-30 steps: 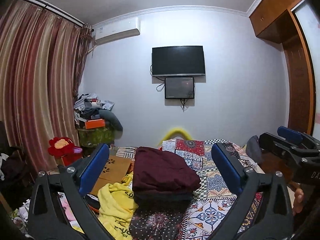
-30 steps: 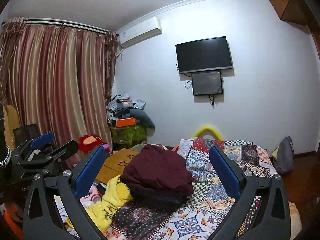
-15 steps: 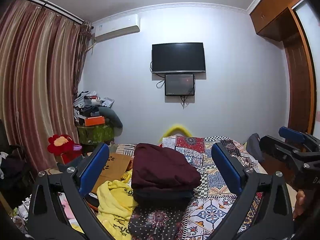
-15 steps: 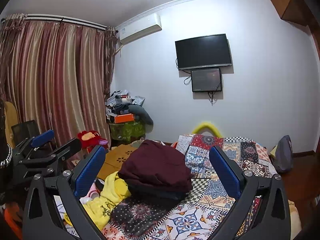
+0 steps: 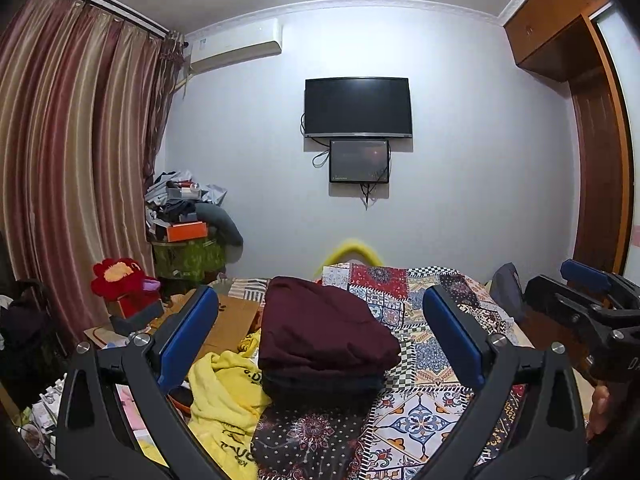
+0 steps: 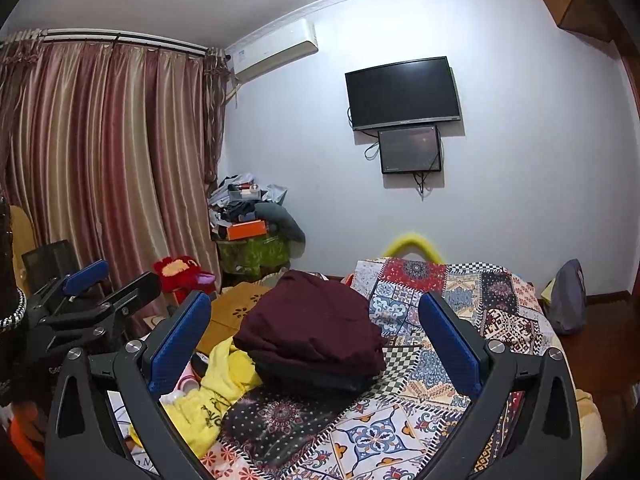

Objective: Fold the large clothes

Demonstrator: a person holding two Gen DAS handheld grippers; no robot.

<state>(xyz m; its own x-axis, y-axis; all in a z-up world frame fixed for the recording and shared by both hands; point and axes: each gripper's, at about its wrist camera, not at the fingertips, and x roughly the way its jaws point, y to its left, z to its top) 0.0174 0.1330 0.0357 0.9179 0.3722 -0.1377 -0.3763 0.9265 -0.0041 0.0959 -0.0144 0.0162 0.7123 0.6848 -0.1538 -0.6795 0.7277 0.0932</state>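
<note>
Left wrist view: left gripper (image 5: 320, 336) spread wide, empty; folded maroon garment (image 5: 326, 330) at frame centre on patterned bedspread (image 5: 424, 412). Right gripper (image 6: 316, 340) likewise spread; yellow garment (image 6: 200, 408) lower left.

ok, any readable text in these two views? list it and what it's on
"DA": partial white letters on the right gripper body, cut off at the frame edge.
Yellow garment: dark print, creased, unreadable.
Air conditioner: sticker too small to read.
TV: brand mark too small to read.
</note>
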